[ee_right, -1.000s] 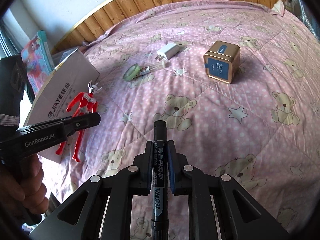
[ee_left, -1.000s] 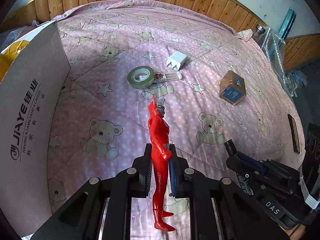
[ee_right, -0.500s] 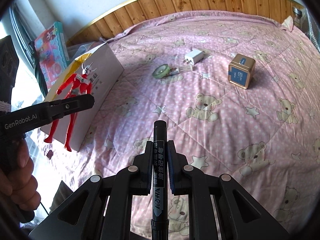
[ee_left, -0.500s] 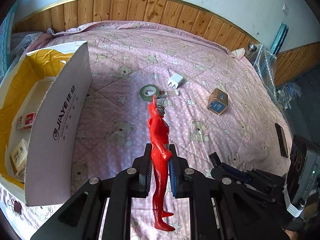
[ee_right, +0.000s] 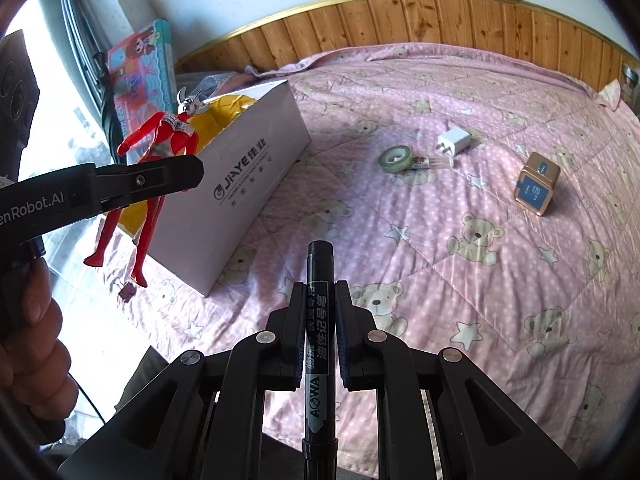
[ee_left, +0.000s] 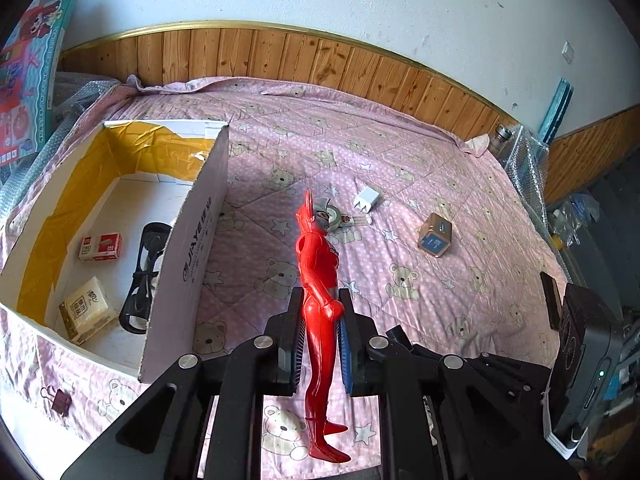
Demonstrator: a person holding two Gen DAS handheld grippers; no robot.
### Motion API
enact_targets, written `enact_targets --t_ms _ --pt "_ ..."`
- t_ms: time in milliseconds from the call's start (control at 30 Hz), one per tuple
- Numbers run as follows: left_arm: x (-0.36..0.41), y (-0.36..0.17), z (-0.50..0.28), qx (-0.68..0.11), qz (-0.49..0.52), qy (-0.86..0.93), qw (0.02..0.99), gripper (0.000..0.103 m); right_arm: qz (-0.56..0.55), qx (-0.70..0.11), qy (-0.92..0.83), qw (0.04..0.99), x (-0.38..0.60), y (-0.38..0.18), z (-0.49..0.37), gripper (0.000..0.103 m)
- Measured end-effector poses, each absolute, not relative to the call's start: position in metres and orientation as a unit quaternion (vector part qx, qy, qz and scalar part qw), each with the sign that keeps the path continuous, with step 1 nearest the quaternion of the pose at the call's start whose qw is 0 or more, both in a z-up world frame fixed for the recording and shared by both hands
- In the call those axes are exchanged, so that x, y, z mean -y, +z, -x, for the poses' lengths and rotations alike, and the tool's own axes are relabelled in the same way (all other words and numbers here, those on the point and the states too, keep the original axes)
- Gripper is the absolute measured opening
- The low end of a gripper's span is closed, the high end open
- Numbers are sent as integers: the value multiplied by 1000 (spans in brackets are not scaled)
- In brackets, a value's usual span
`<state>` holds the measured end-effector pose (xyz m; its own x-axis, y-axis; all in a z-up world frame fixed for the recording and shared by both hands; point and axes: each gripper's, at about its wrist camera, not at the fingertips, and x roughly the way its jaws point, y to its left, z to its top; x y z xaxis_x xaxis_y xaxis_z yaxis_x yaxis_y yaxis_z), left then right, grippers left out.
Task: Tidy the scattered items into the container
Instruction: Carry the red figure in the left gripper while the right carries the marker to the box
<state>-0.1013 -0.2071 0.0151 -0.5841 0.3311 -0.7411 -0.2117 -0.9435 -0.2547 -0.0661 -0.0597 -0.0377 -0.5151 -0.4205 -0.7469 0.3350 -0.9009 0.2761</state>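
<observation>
The left tongs [ee_left: 320, 344] are clamped on a red toy figure [ee_left: 318, 280] at about its waist, so it stands upright between the two pads with its legs hanging below them, lifted above the bed [ee_left: 440, 280] and just to the right of the cardboard box [ee_left: 188, 256]. From the other side the same figure [ee_right: 160, 148] shows against the box's near corner, the black arm of the left tongs [ee_right: 172, 172] crossing its hips and a hand [ee_right: 32, 340] gripping the handle lower down. The right tongs [ee_right: 318, 336] pinch a black marker [ee_right: 318, 320] along its barrel, cap end pointing away over the pink bear-print bedspread. The box is open at the top (yellow tape lines its inner walls) and already holds a red-and-white packet [ee_left: 100, 246], a pack of tissues [ee_left: 86, 312] and a pair of black glasses [ee_left: 144, 276]. Out on the bed, well away from the box, lie a roll of green tape [ee_right: 395, 158] with a small clear tube [ee_right: 432, 162] touching it, a white plug [ee_right: 454, 140] just beyond, and a gold cube with a blue face [ee_right: 536, 188] farther right. A dark binder clip [ee_left: 60, 402] sits on the bedspread near the box's front corner.
</observation>
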Motion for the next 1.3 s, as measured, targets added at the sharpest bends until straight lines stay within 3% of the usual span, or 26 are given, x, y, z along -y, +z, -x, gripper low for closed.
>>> enact_targets --t_ms 1300 --pt "337 46 93 170 377 903 117 15 -396 -27 -868 299 184 33 77 14"
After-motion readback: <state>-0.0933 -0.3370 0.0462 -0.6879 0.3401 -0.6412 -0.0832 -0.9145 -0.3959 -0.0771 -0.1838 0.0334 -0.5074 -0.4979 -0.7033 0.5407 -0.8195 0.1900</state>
